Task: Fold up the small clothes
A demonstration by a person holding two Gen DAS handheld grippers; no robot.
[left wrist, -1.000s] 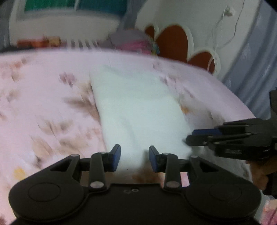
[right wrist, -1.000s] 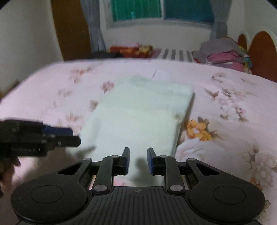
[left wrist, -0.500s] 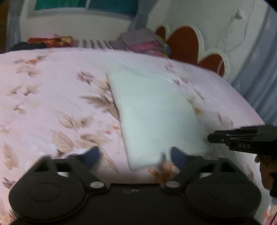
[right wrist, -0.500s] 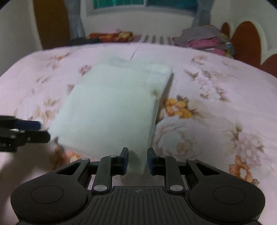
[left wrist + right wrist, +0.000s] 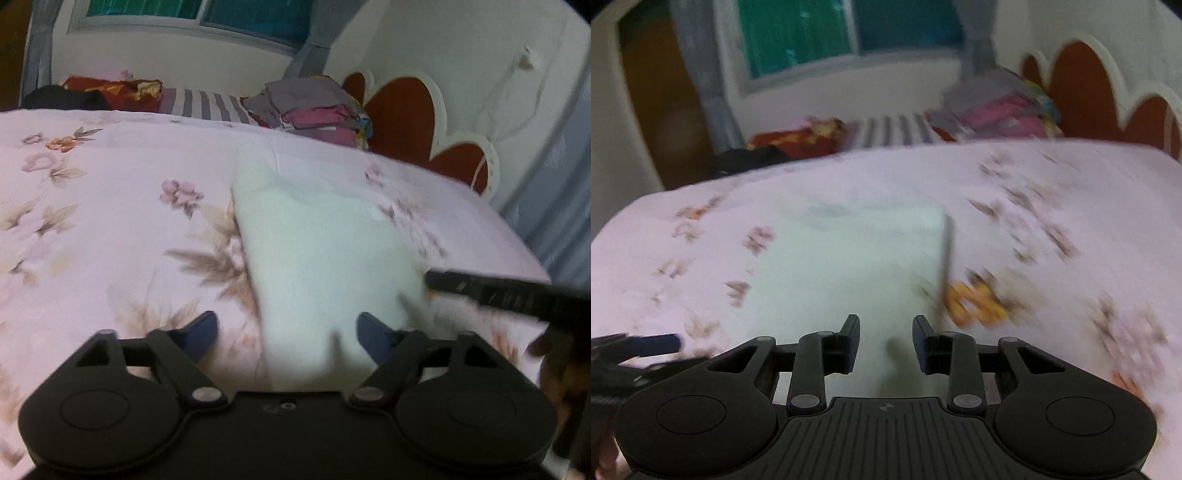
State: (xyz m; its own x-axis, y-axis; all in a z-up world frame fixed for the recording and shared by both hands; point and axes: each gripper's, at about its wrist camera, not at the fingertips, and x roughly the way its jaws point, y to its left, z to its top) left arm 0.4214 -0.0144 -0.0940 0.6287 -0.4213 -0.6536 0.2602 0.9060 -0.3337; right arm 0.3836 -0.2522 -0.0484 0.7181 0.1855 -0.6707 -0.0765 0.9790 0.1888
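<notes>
Black and blue, our left gripper (image 5: 284, 332) stands wide; its jaws closed a little in the last half second, and nothing is pinched between them. Through that gap we see the near end of the folded white cloth (image 5: 325, 258), which lies flat on the pink flowered bedspread (image 5: 110, 221); the right blue pad (image 5: 373, 332) sits over the cloth's near right part, while the left pad is over bare bedspread just beside the cloth's left edge. Whether the pads touch the fabric we cannot tell through the blur.

Our right gripper (image 5: 885, 343) shows a narrower gap, its jaws having just been opening, and they grip nothing. The cloth (image 5: 849, 273) lies beneath and ahead of both fingers, its near edge hidden under the gripper body. In the left wrist view the right gripper (image 5: 498, 291) reaches in from the right, its tip at the cloth's near right corner; in the right wrist view the left gripper (image 5: 631, 350) shows at the lower left, over the bedspread beside the cloth.

Farther on, the cloth runs toward the middle of the bed. At the far edge sit a stack of folded clothes (image 5: 317, 110), a striped pillow (image 5: 207, 105) and the scalloped headboard (image 5: 406, 118).
</notes>
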